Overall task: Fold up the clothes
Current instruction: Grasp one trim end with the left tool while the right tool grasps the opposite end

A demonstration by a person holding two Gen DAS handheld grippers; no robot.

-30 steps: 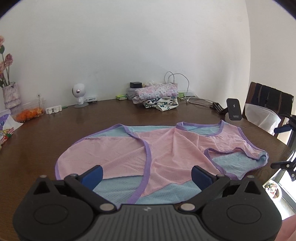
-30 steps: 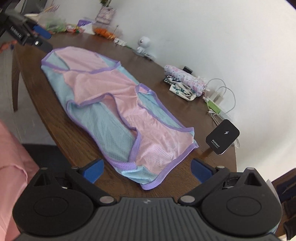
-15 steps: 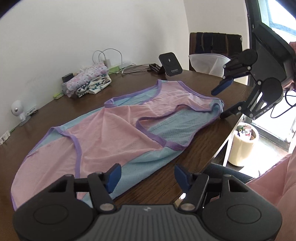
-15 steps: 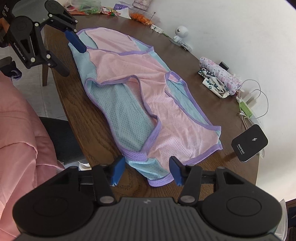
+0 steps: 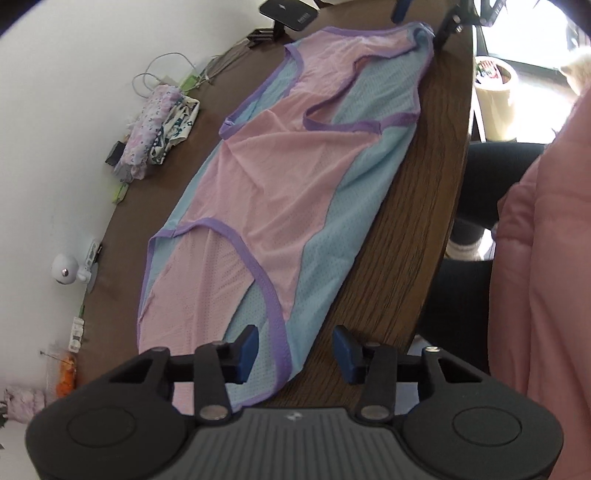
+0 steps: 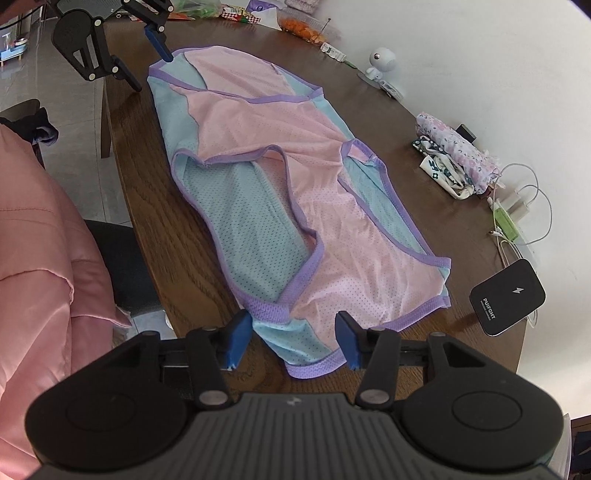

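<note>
- A small heap of folded floral cloth [image 6: 456, 155] sits on the far side of the table [image 6: 155, 221], close to the white wall, well apart from the garment.
- Beside that heap run white charging cables [image 6: 532, 206] and a green plug block [image 6: 508, 221]; nearer the edge, a black charging stand [image 6: 508, 295] with a lightning mark leans just beside the garment's corner without touching it.
- A little round white camera [image 6: 380, 61] stands further along the wall, and a clear tub of something orange [image 6: 301, 26] lies beyond it.
- The pink, quilted sleeve [image 6: 40, 240] of the person crowds the near side in both views.
- The garment [image 6: 266, 177] is laid flat lengthwise along the near edge of the dark, grained wooden table: thin pink and pale-blue mesh, dotted with tiny holes, bound in purple ribbed trim around curved openings.
- The left gripper [image 5: 293, 350] has its blue pads spread, straddling one purple-trimmed end of the garment, gripping nothing.
- The right gripper [image 6: 291, 341] is likewise spread over the opposite end, with the hem lying between the pads.
</note>
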